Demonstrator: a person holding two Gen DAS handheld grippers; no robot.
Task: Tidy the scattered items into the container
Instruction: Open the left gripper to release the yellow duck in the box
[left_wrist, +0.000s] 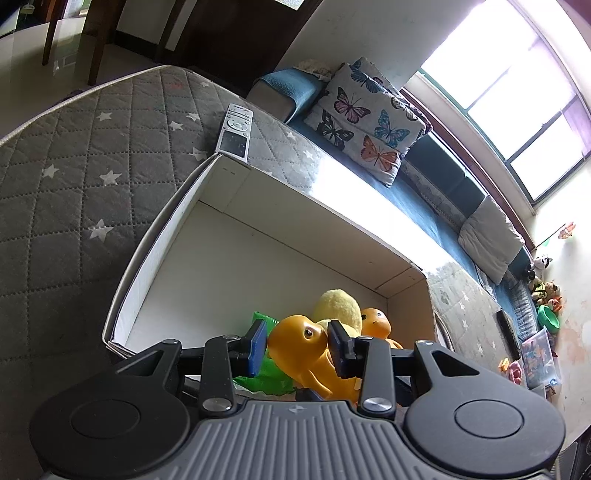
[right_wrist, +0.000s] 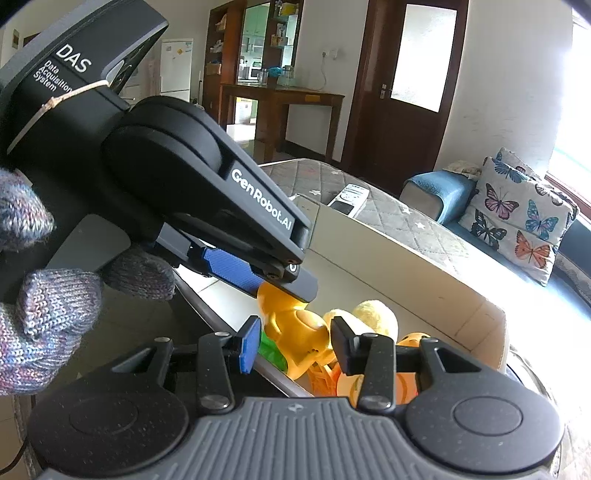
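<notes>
The orange toy duck (left_wrist: 299, 343) sits head-up between my left gripper (left_wrist: 297, 345), its round head in the gap between the two blue-faced fingers (left_wrist: 258, 343). In my left view the jaws look closed on the head, and my right view shows the same finger (right_wrist: 236, 267) lying against the top of the toy, so I judge I am grasping it rather than merely framing it. I hold it by the head because that is the firmest, roundest part to pinch; the legs below would slip.

It hangs low inside the white cardboard box (left_wrist: 236, 192), at the near corner, among what is already there — a second orange toy (left_wrist: 375, 321), a pale yellow plush (left_wrist: 340, 302) and a green plastic bag (left_wrist: 266, 376) heaped together. Dropping it here keeps the pile compact and leaves the far floor of the box free.

My right gripper (right_wrist: 291, 347) hovers just outside the near wall, jaws apart and holding nothing, out of the left one's way.

Beyond the box, a white remote control (left_wrist: 236, 129) lies on the grey star-quilted mat (left_wrist: 74, 155), touching the far rim — to my mind the next thing to fetch. A butterfly cushion (left_wrist: 365, 122) rests on the bench by the window.
</notes>
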